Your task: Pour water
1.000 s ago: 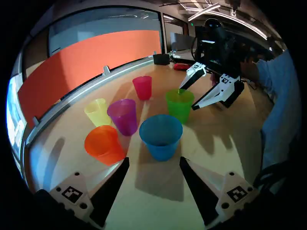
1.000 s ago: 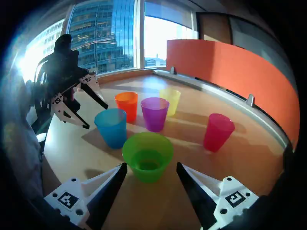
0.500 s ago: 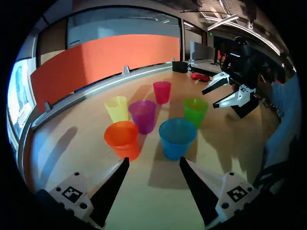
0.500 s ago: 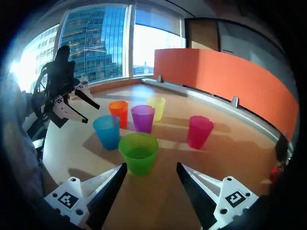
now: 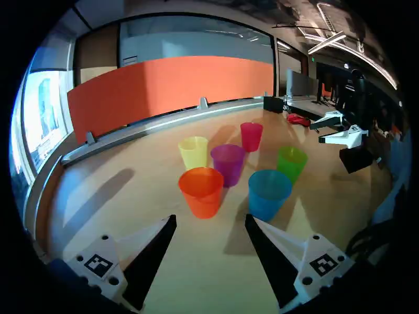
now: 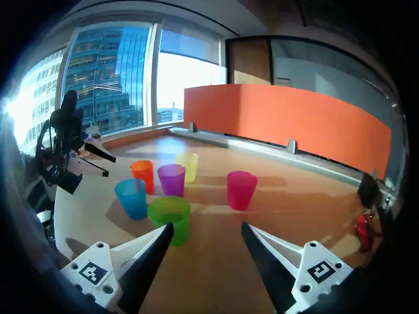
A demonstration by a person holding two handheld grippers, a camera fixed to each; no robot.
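Office, open-plan, high floor. A long wooden desk (image 5: pixel 94 209) is running along an orange divider panel (image 5: pixel 173 89) that is sitting on a metal rail (image 5: pixel 157 124) at the desk's far edge. Linear strip lights (image 5: pixel 340 44) are hanging from a dark ceiling. A glass-walled room (image 5: pixel 199 42) is showing behind the panel, and more desks with a grey screen (image 5: pixel 301 86) are standing farther back. In the right gripper view, tall windows (image 6: pixel 180 73) are letting in hard sun and showing glass towers (image 6: pixel 99 78) outside; a plain wooden door (image 6: pixel 250 62) is standing beside them.
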